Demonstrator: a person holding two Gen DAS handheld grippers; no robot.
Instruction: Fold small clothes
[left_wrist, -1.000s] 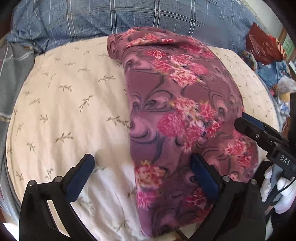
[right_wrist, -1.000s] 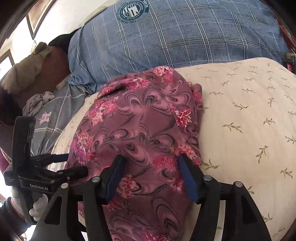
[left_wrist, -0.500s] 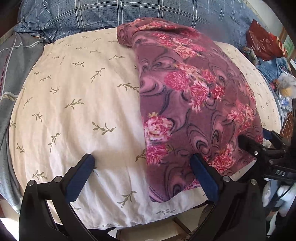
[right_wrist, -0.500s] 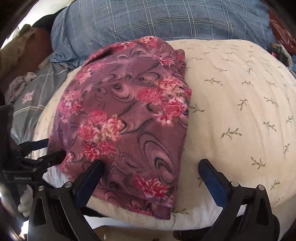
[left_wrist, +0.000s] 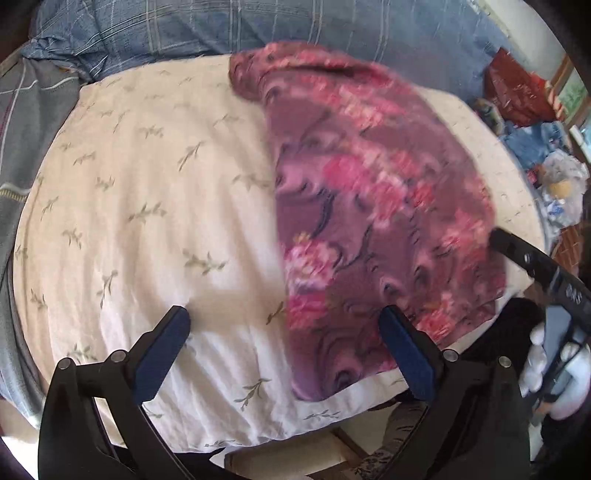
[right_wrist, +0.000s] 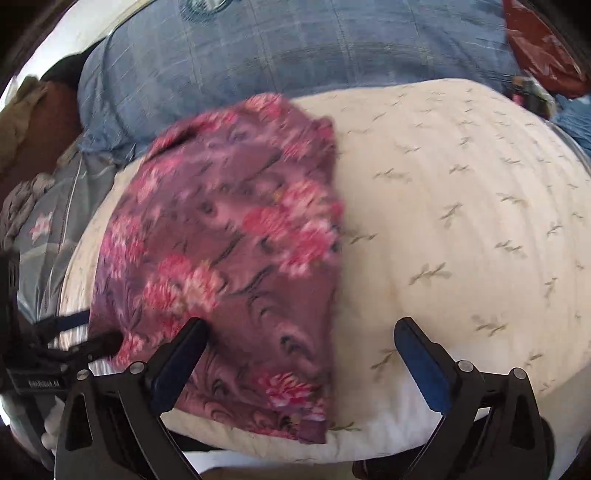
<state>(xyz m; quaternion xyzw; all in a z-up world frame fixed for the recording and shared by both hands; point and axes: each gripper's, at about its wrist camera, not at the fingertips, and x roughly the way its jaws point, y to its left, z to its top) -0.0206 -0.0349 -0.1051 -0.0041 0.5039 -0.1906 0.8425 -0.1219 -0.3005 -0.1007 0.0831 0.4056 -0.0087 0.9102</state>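
Purple floral cloth (left_wrist: 369, 221) lies folded on the cream leaf-print pillow (left_wrist: 155, 206), ahead of both my tongs and touching neither. My left tongs (left_wrist: 284, 347) stand spread wide and empty: the cloth's straight folded edge runs forward between the two fingers, the right pad (left_wrist: 404, 358) hovers over its near corner, and the left pad is over bare pillow. My right tongs (right_wrist: 301, 358) are also spread as far as they go, having just been opening, with nothing pinched between them; from here the cloth sits ahead and to the left, its near hem passing under the left finger (right_wrist: 177, 365), while the right finger is above plain pillow. Beyond the pillow, past the far end of the cloth, lies blue plaid bedding (right_wrist: 295, 59). My white-gloved right hand (left_wrist: 554, 373) shows to the right of the left tongs. Both views are blurred, so the cloth's finer creases are unclear.
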